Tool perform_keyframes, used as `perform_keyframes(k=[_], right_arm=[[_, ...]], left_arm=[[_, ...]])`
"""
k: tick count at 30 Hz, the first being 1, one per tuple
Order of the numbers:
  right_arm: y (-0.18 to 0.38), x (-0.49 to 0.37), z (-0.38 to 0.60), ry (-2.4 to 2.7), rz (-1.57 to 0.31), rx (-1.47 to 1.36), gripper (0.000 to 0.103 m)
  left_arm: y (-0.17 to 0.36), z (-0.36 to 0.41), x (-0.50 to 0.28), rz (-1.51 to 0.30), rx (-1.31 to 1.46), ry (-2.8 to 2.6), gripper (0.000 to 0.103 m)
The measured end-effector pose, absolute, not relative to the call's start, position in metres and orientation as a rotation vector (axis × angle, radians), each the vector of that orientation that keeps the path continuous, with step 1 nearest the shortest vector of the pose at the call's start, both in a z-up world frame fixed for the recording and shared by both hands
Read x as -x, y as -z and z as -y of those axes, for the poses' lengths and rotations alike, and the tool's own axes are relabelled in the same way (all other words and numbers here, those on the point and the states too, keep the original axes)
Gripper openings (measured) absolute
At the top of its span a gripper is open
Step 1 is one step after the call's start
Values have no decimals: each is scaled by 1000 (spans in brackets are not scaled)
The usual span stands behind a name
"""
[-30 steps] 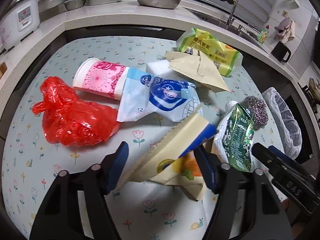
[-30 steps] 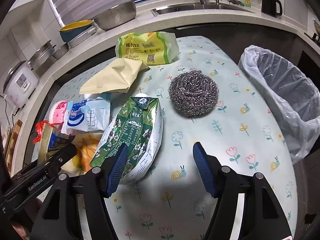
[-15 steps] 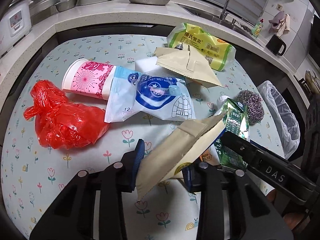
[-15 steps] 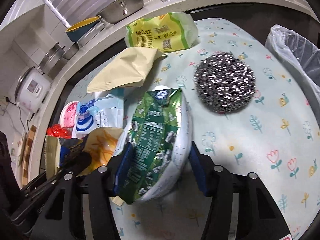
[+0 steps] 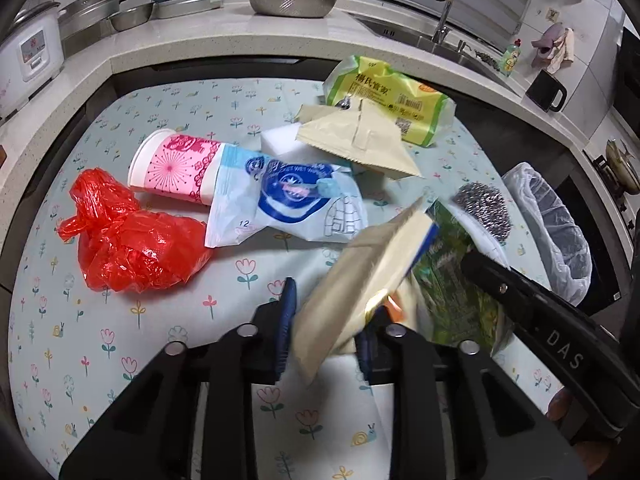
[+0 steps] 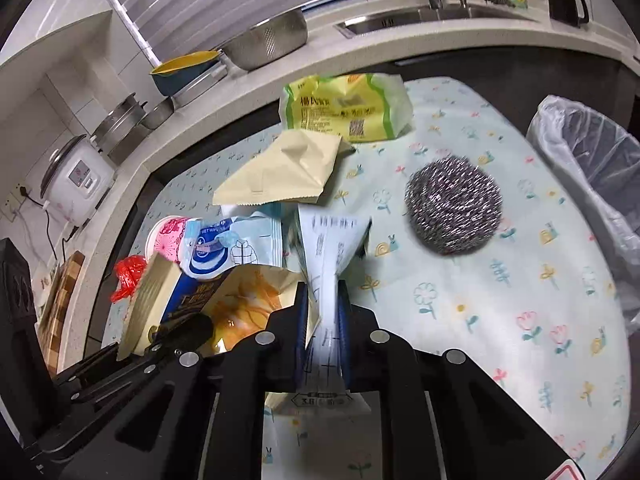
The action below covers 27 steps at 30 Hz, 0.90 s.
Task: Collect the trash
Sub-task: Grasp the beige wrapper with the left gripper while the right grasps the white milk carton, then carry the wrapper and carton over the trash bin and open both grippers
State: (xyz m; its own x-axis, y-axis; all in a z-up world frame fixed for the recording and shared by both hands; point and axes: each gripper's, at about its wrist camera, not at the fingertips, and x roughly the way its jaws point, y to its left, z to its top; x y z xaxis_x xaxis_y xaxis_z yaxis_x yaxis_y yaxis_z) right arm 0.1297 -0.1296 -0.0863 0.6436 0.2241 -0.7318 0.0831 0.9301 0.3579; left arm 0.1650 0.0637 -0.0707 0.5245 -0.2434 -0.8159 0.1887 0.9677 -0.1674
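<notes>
The left gripper [image 5: 326,320] had its jaws drawn in on a tan snack packet [image 5: 360,276] with a blue edge, the blue pads pressing it from both sides; the packet stood tilted, its far end rising toward the right, clear of the floral tabletop [image 5: 120,320]. In the right wrist view the same packet [image 6: 152,304] showed at the left, its printed orange face turned toward the camera. The right gripper [image 6: 322,316] had its jaws almost together on a green foil packet [image 6: 332,248], which from that camera showed only its white printed back, pinched on edge between the pads and reaching up and away from them. From the left wrist view the green face of that packet [image 5: 452,280] lay just beside the tan one, with the right gripper's black body crossing in front of it. The remaining trash sat on the tabletop: a red plastic bag [image 5: 128,232] at the left, a pink paper cup [image 5: 172,168] on its side, a blue and white wet-wipe pack [image 5: 288,208] overlapping the cup's base, a beige paper pouch [image 5: 356,140] resting partly on a yellow-green bag [image 5: 392,96], and a steel wool scrubber [image 6: 452,208] lying by itself toward the right. A bin lined with a clear bag [image 6: 592,160] stood past the tabletop's right edge.
</notes>
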Motion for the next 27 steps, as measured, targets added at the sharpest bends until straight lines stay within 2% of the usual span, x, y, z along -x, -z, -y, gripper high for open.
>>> perform_keyframes(k=[12,27], right_arm=[[44,-80,167,11,-753,-360,12],[9,-28,233,107,-647,-398,12]], left_arm=[[32,-34,-138,-912,40,312,23],[-5,44,-108,-834,-41,424,23]])
